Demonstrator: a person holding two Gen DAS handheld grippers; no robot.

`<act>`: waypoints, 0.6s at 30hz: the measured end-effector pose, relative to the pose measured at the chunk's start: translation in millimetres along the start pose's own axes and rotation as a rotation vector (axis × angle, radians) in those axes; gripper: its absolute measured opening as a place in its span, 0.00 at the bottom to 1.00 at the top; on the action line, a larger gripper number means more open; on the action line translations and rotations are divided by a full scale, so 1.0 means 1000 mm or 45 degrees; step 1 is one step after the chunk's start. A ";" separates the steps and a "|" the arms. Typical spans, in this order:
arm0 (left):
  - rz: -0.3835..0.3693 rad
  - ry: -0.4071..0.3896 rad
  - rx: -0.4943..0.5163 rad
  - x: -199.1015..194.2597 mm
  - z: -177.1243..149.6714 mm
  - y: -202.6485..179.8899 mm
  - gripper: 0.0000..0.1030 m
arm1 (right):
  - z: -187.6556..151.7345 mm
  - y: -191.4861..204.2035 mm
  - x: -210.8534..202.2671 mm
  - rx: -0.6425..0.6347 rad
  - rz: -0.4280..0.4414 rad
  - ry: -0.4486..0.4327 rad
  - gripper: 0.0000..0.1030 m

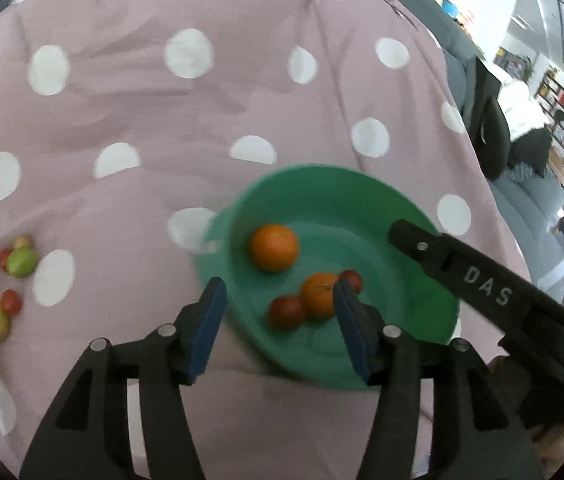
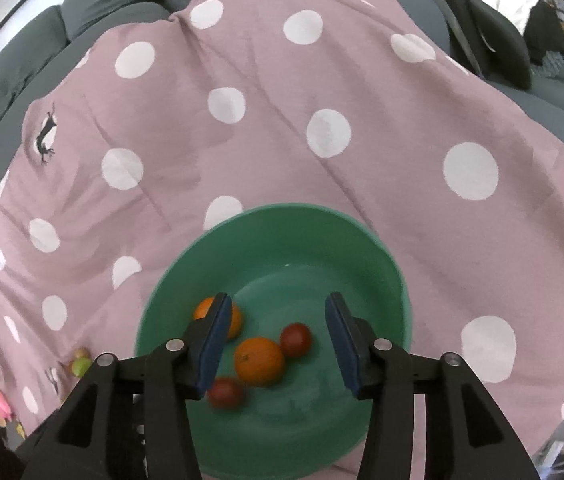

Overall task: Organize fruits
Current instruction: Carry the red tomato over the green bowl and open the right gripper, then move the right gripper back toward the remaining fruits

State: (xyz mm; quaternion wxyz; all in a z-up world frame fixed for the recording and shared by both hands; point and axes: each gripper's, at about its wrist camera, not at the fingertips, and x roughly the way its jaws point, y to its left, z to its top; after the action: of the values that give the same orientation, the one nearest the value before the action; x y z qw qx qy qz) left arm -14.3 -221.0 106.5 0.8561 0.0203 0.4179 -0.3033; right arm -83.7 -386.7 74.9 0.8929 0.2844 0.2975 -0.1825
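A green bowl [image 1: 361, 200] [image 2: 282, 232] sits on a pink polka-dot cloth. It holds two oranges [image 1: 273, 247] [image 2: 259, 361] and two red fruits [image 1: 286, 312] [image 2: 296, 339]. My left gripper [image 1: 280, 330] is open and empty above the bowl's near left rim. My right gripper [image 2: 276, 344] is open and empty over the bowl, above the fruits. One finger of the right gripper shows in the left wrist view [image 1: 481, 276], over the bowl's right rim. Loose green, yellow and red fruits [image 1: 21, 262] lie on the cloth at far left, also seen in the right wrist view [image 2: 80, 364].
The pink cloth [image 1: 162, 112] [image 2: 282, 120] covers a grey sofa [image 2: 22, 64]. Dark cushions [image 2: 497, 44] lie at the back right. A room with shelves [image 1: 561, 112] shows at the far right.
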 end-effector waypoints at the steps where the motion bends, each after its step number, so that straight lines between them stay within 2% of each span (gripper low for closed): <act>1: 0.015 -0.007 -0.020 -0.005 -0.001 0.008 0.56 | 0.000 0.002 -0.001 -0.007 -0.001 -0.005 0.48; 7: 0.119 -0.038 -0.091 -0.033 -0.006 0.051 0.58 | -0.002 0.016 -0.004 -0.052 0.046 -0.010 0.49; 14: 0.148 -0.060 -0.177 -0.068 -0.013 0.110 0.60 | -0.006 0.034 -0.010 -0.101 0.088 -0.026 0.49; 18: 0.248 -0.118 -0.274 -0.084 -0.018 0.151 0.61 | -0.010 0.051 -0.006 -0.159 0.086 -0.010 0.49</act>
State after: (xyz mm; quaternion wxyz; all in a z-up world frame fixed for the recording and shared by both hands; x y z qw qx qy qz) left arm 14.4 -50.5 122.6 0.8971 -0.0453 0.4041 -0.1727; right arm -67.1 -339.7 92.5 0.9157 0.2374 0.2951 -0.1347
